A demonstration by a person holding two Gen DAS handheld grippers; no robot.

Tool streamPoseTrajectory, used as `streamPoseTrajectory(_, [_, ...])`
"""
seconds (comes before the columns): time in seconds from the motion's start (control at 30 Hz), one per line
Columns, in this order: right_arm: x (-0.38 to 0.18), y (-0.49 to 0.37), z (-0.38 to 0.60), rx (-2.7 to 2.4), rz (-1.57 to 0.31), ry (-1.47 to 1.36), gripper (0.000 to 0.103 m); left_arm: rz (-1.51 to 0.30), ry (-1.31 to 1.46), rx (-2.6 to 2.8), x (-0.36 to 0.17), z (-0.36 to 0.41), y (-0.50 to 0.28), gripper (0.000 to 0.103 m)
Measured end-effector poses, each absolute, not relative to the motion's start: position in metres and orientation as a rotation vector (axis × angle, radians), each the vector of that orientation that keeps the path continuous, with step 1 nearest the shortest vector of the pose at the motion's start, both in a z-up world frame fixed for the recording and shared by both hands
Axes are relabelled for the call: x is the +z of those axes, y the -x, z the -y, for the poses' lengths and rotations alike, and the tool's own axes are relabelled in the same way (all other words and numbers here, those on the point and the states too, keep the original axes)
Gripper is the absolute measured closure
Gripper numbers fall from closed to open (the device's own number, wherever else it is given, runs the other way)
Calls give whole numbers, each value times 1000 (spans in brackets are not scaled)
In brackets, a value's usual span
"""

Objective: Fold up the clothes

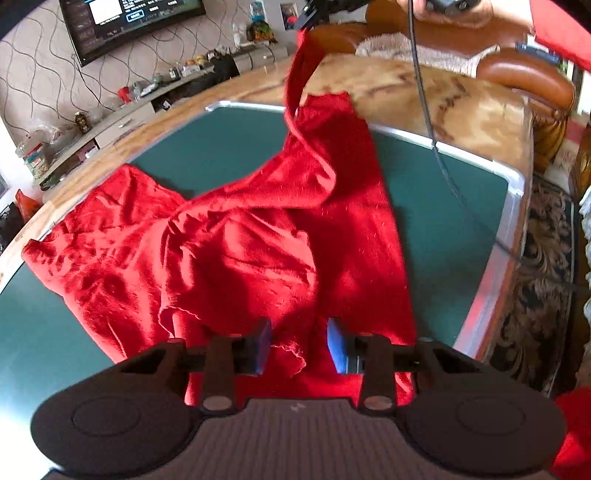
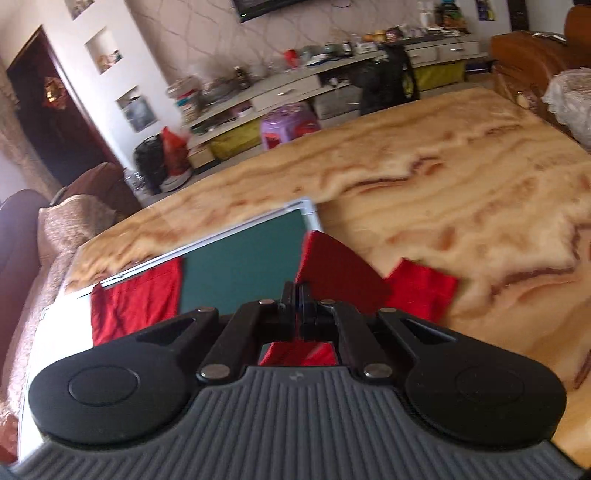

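Left gripper (image 1: 299, 345): jaws parted over a hem of the red garment (image 1: 236, 236), pads clear of it. Right gripper (image 2: 298, 295): clamped on a raised strip of that cloth. Rest crumpled across green mat (image 1: 443, 206) on marble table (image 2: 424, 192).

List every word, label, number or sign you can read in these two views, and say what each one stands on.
None can be read.
Television screen: white window and rows of text, too small and blurred.
Poster on the wall: print illegible.
Small mark on the left tool's grey body: a symbol, no letters.
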State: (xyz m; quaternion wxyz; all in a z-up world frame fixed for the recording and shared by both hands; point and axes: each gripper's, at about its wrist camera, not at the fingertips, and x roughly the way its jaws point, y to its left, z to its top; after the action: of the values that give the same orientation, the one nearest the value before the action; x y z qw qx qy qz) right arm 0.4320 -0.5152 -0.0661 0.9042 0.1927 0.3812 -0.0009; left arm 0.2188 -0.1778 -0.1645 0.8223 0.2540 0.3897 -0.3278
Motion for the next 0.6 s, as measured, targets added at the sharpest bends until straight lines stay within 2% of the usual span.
streamPoseTrajectory(0.2, [-92,-427,541,-31,-797,-472,100,-849,-514,-736,-167,173,-223,78])
streamPoseTrajectory(0.43, [-102,-414,564,-53,-794,-553,100,-873,-451,-767,-166,158,-232,78])
streamPoseTrajectory(0.5, [-102,-413,568,-58,-790,-562,100,-870,-457,-767,-166,157,-233,86])
streamPoseTrajectory(0.6, [-103,-415,566,-54,-791,-556,100,-872,-440,-773,-165,154,-236,91])
